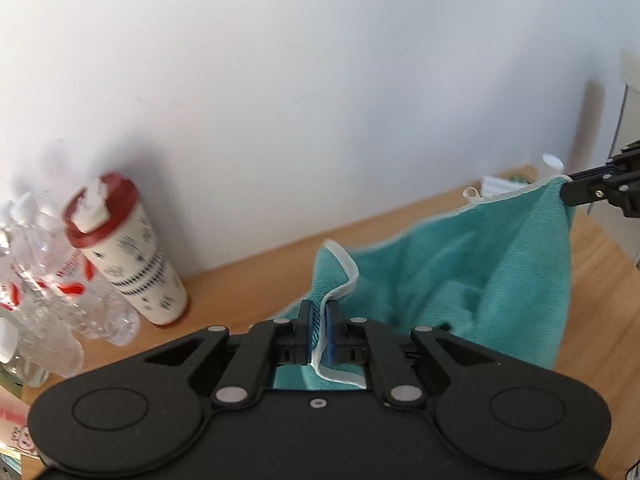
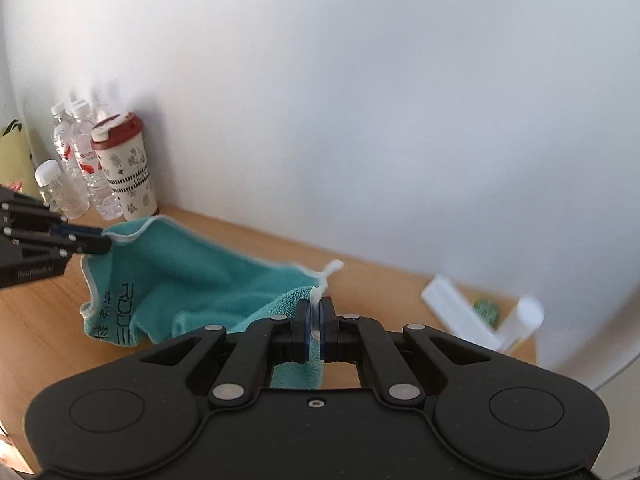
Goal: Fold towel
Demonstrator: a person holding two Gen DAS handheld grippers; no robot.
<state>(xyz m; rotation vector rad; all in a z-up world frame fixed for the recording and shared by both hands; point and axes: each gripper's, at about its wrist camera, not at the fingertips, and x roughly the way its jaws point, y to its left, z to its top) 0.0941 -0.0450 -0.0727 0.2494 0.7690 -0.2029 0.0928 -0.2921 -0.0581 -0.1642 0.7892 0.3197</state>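
with the left gripper [image 1: 319, 330] and the right gripper [image 2: 316, 330] each pinching a trimmed corner of the teal towel [image 1: 472, 264], lifted while its middle sags onto the tabletop [image 2: 248, 240], a thin hem could slip from either jaws, or a swing could topple the cup [image 2: 128, 172].

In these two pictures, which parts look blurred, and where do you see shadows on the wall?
Left wrist view: the clear bottles and the red-lidded cup are smeared by motion blur, casting a soft shadow on the wall behind; the teal towel is slightly soft. Right wrist view: the white objects at the right table edge are streaked, the bottles sharper; fisheye bends the wall line.
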